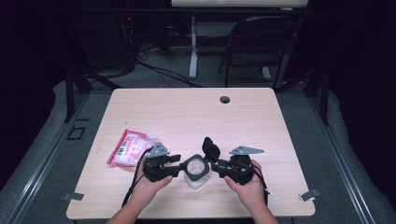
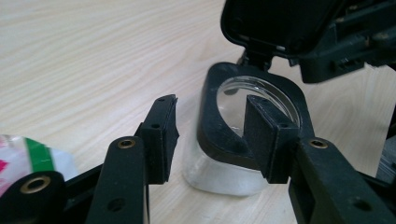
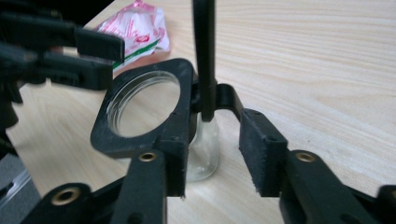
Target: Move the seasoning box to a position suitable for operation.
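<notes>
A single clear glass jar [image 1: 195, 173] stands upright near the front edge of a pale wood-grain table [image 1: 196, 116], midway between a person's two hands. The jar has rounded shoulders and a black, square-cornered collar [image 3: 140, 112] around its mouth; a black hinged lid [image 1: 210, 148] stands raised above the collar's right side, leaving the mouth open.

The left gripper [image 2: 210, 135] is spread, one jaw outside the collar and the other reaching over the open mouth, neither pressing on the rim as far as the left gripper view shows. The right gripper [image 3: 212, 154] is likewise released, its jaws flanking the hinge side of the jar, with one pad close against the collar.

One pink-and-white plastic packet [image 1: 131, 147] lies flat on the table, just behind the left hand [image 1: 148, 184]. It carries a barcode and a green stripe; its printing is too small to read.
</notes>
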`<move>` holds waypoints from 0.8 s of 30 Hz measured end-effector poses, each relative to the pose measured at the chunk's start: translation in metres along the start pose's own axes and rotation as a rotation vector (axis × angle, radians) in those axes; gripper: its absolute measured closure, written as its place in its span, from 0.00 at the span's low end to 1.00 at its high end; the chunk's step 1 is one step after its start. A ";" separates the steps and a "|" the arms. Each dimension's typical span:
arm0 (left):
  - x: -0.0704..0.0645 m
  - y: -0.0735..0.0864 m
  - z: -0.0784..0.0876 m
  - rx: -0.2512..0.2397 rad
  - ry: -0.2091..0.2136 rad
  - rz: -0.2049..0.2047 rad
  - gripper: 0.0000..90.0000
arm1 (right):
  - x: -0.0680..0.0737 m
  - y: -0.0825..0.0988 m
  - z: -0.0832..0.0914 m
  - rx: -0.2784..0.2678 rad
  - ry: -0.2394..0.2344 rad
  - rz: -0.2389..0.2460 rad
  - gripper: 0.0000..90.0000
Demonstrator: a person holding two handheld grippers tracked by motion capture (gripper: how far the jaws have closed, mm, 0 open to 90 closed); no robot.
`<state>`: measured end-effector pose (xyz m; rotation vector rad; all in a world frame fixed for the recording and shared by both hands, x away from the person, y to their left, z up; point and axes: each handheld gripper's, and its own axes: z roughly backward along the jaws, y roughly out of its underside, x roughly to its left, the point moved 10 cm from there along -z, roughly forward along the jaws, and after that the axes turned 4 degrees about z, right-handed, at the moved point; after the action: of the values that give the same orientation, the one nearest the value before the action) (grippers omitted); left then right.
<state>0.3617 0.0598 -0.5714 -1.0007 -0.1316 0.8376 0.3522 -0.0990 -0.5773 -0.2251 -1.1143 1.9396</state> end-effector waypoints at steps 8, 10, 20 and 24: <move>0.022 -0.004 0.017 0.000 -0.031 0.057 0.60 | 0.002 -0.018 0.023 -0.027 -0.014 0.022 0.66; 0.029 -0.006 0.023 -0.013 -0.044 0.076 0.58 | 0.002 -0.021 0.027 -0.031 -0.016 0.022 0.66; 0.070 -0.009 0.054 -0.044 -0.145 0.106 0.54 | -0.005 -0.026 0.036 -0.015 -0.014 0.057 0.63; 0.092 -0.002 0.062 -0.034 -0.216 0.109 0.50 | -0.006 -0.026 0.035 -0.015 -0.016 0.059 0.62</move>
<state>0.3976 0.1635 -0.5595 -0.9537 -0.2778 1.0459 0.3529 -0.1186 -0.5380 -0.2537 -1.1445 1.9885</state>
